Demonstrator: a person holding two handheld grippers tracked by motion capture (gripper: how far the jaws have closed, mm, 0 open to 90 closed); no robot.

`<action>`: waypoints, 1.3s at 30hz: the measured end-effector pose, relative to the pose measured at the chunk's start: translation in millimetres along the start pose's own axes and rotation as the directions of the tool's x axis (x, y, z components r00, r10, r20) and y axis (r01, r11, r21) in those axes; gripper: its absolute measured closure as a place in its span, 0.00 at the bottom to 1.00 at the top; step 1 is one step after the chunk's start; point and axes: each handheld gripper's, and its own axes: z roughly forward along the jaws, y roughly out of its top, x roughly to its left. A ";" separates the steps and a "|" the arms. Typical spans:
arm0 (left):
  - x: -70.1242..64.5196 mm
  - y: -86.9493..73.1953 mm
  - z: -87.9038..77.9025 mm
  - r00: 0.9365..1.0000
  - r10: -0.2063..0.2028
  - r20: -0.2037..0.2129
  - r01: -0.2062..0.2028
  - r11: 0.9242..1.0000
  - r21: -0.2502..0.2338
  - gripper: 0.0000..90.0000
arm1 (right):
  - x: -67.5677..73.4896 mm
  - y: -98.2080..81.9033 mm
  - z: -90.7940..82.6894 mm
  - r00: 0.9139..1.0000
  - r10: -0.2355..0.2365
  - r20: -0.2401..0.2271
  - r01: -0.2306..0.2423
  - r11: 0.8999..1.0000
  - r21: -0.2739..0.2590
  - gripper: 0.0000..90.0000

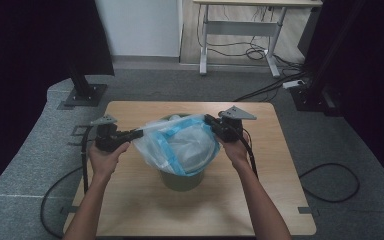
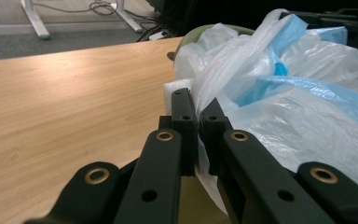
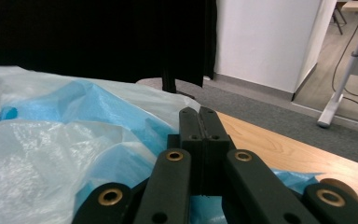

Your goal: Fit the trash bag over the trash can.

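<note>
Left gripper (image 2: 198, 109) fingers (image 2: 183, 116) clamped on plastic bag (image 2: 279, 107) edge, w/ table (image 2: 65, 107) beside.

I see a thin, translucent white plastic bag (image 1: 182, 145) with a pale blue band along its mouth, at the centre of the high view. It is crumpled and stretched sideways, its mouth pulled wide toward the left and right of the frame. The bag sits over a round, olive-green bin (image 1: 182, 180) that stands upright just below the middle of the frame; the bin's lower wall shows beneath the plastic, and a bit of rim peeks out behind it. In the left gripper view the bag (image 2: 279, 93) fills the right half, wrinkled and glossy. In the right gripper view it (image 3: 60, 154) spreads across the lower left.
</note>
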 end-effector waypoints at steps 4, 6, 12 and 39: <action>3.5 -1.8 3.1 1.000 -0.014 -0.004 0.014 1.000 0.000 0.98 | -4.2 0.3 1.8 1.000 0.015 -0.026 -0.015 1.000 0.008 0.99; 4.8 -1.9 4.7 1.000 -0.018 -0.004 0.018 1.000 0.002 0.98 | -7.2 0.4 2.7 0.999 0.006 -0.036 -0.005 1.000 0.018 0.99; 11.2 -3.8 12.8 0.999 -0.048 -0.002 0.048 0.999 0.012 0.99 | -17.3 -1.6 11.2 0.998 0.012 -0.057 -0.010 0.999 0.039 0.99; 3.5 0.1 -4.4 0.998 0.047 -0.036 -0.049 0.998 -0.042 0.65 | -20.1 -4.7 15.8 0.998 0.033 -0.055 -0.033 0.999 0.001 0.98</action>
